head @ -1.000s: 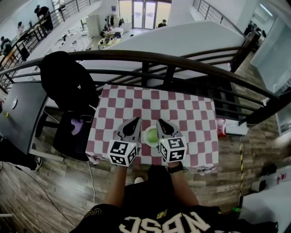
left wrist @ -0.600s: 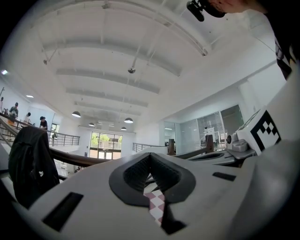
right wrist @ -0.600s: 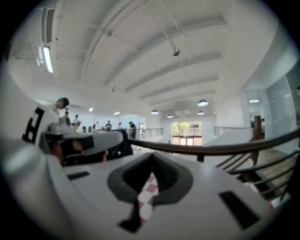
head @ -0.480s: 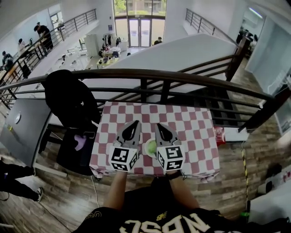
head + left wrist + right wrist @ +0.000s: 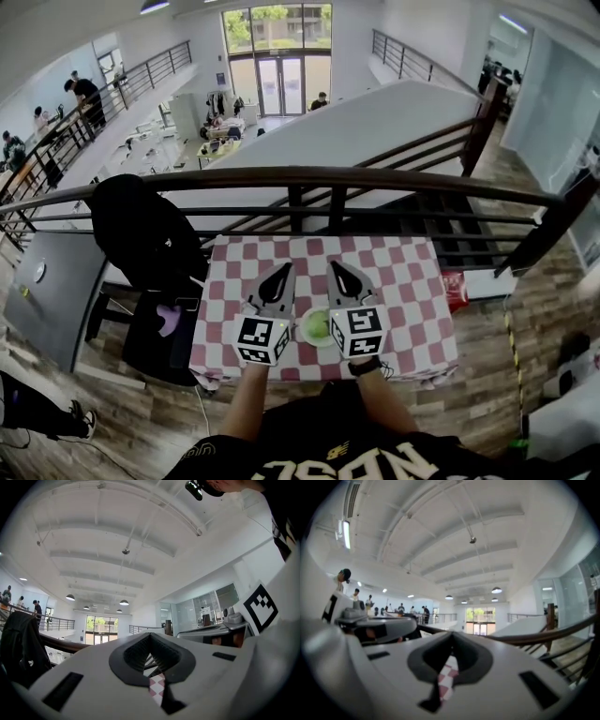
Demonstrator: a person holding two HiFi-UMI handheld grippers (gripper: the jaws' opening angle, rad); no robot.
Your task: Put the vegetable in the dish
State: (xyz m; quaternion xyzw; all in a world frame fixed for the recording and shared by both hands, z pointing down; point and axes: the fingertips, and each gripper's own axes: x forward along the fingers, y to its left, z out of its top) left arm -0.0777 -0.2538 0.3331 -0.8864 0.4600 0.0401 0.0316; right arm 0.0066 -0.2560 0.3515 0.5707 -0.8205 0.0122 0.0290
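Note:
In the head view a small pale dish sits near the front edge of the red-and-white checked table, with a green vegetable in it. The dish shows between the two marker cubes. My left gripper is just left of it and my right gripper just right. Both point away from me over the cloth, jaws together and nothing held. In the left gripper view, the left gripper frames only a strip of checked cloth. The right gripper shows the same in its own view.
A dark curved railing runs just beyond the table's far edge, with a drop to a lower floor behind it. A black chair with a dark jacket stands at the table's left, and a red object lies off its right side.
The head view has tilted up and the table sits lower in frame. Both grippers reach farther past the dish, which now lies level with the marker cubes instead of ahead of them.

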